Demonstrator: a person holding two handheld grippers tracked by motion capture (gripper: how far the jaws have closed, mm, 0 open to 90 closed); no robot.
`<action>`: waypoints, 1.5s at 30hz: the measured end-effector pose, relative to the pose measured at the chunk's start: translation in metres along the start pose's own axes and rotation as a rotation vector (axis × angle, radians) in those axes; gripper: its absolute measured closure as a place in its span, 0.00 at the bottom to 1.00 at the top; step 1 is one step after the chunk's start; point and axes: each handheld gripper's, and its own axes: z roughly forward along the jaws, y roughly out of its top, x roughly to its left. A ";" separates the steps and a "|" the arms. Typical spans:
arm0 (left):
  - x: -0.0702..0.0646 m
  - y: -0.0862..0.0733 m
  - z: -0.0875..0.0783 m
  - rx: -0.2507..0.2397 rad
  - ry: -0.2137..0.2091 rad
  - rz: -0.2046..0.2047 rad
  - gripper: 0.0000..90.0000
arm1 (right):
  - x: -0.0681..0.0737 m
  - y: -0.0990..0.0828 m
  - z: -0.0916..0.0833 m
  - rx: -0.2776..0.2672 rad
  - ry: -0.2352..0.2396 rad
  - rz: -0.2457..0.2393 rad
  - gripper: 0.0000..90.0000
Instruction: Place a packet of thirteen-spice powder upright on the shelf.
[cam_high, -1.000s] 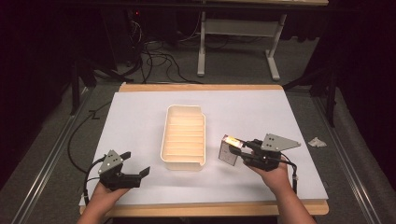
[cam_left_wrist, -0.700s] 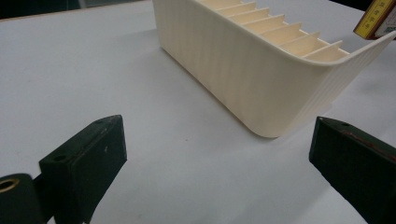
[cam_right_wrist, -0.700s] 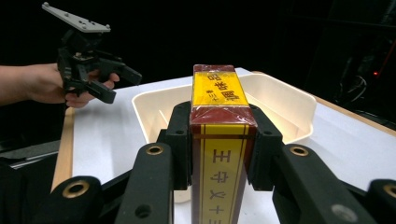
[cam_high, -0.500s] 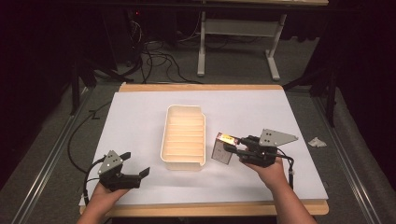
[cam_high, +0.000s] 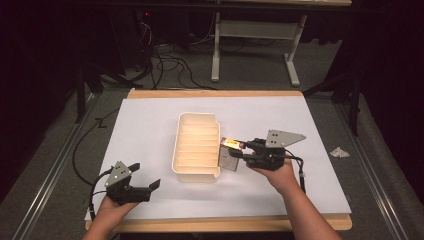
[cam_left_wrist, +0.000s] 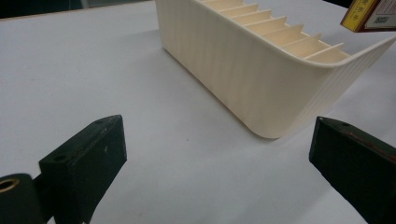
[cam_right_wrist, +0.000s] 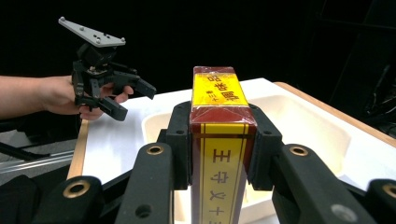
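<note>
So the right gripper (cam_right_wrist: 219, 144) is clamped on a small rectangular carton (cam_right_wrist: 220, 140), dark red with yellow panels and printed characters, pads squeezing its two long side faces. In the high view the carton (cam_high: 230, 154) hangs off the counter (cam_high: 320, 150), right up against the right-hand wall of the cream divided tray (cam_high: 196, 148), which sits about mid-counter, a bit toward the near edge.

Handling-wise, my guess is it's light: thin printed cardboard, probably a packet of something small. It looks stiff enough along its edges, but the broad faces could dent if squeezed hard, so a moderate pinch is plenty. The surface looks glossy, maybe film-wrapped, so it could slide in the pads if tilted quickly. The current hold, across the narrow width around mid-length, seems like the sensible spot to me: flat parallel faces, weight balanced either side. Grabbing by a corner or the end flap would be worse.

The tray slots look narrow, so the carton likely has to go in edge-first and fairly square.

The left gripper (cam_high: 131, 184) rests near the counter's near-left corner, jaws wide apart with nothing between them, pointed at the tray's end wall (cam_left_wrist: 261, 79).
</note>
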 end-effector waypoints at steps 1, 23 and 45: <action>0.000 0.000 0.000 -0.001 -0.001 0.003 0.05 | -0.001 0.003 0.005 0.006 0.010 -0.004 0.76; 0.000 0.003 -0.002 -0.013 -0.007 -0.010 0.05 | 0.008 0.026 0.054 0.025 0.102 -0.045 0.76; 0.003 0.004 -0.004 -0.013 0.001 -0.014 0.05 | 0.011 0.019 0.080 -0.011 0.187 -0.068 0.76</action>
